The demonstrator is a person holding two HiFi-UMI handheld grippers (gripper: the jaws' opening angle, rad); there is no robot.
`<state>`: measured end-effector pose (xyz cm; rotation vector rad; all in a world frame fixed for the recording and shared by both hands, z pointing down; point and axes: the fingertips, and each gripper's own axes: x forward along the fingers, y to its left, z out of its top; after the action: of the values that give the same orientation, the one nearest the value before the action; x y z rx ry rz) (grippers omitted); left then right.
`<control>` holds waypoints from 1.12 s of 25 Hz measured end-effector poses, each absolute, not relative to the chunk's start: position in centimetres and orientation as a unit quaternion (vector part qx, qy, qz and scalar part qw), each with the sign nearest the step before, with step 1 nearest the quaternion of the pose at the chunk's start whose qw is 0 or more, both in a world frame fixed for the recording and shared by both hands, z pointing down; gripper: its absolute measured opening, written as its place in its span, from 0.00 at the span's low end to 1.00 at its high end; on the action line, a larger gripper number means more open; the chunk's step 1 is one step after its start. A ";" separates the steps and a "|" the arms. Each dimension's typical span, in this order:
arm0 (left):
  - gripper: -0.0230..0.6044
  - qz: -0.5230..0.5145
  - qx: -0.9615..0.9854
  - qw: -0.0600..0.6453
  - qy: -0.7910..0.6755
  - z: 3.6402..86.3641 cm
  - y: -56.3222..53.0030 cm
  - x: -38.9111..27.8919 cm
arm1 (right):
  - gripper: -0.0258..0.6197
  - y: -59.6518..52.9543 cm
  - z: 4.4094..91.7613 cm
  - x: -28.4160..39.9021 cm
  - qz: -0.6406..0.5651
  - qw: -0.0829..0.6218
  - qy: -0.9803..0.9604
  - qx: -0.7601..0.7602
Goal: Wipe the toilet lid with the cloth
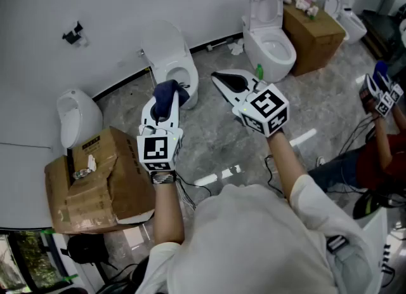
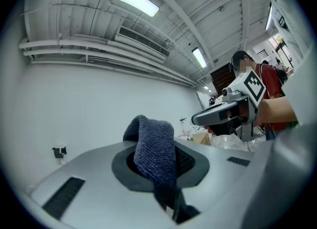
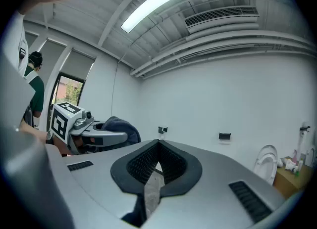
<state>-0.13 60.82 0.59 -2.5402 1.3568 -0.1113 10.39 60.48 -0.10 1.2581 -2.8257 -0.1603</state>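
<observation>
A: Grey stone floor (image 1: 222, 140), white wall (image 1: 95, 7), toilets along it. Where do we have the cloth?
B: The blue cloth (image 2: 156, 149) is pinched in our left gripper (image 1: 163, 105), bunched over the tips. We hold it in the air in front of the closed toilet lid (image 1: 166, 45) at the floor's wall edge.
A: Right gripper (image 1: 219, 78)?
B: Jaws pressed together, nothing between them. It hangs beside the left one, apart from it, both level.
</observation>
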 end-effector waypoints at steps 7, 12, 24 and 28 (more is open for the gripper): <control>0.11 -0.044 -0.872 0.127 0.470 1.2 61.1 1.9 | 0.08 60.7 0.1 12.1 -0.041 0.009 -0.916 0.399; 0.11 -0.052 -0.869 0.127 0.475 1.7 61.3 5.0 | 0.08 60.9 0.6 15.8 -0.040 0.008 -0.914 0.404; 0.11 -0.063 -0.848 0.116 0.513 2.5 59.4 3.0 | 0.08 58.2 1.6 15.0 -0.024 0.006 -0.934 0.356; 0.11 -0.067 -0.847 0.110 0.515 3.4 57.0 1.5 | 0.08 55.7 1.9 13.7 -0.020 0.002 -0.936 0.351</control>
<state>1.54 57.01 3.41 -2.4906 1.5144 -0.1955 13.73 55.68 1.92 1.1015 -2.9372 -0.0630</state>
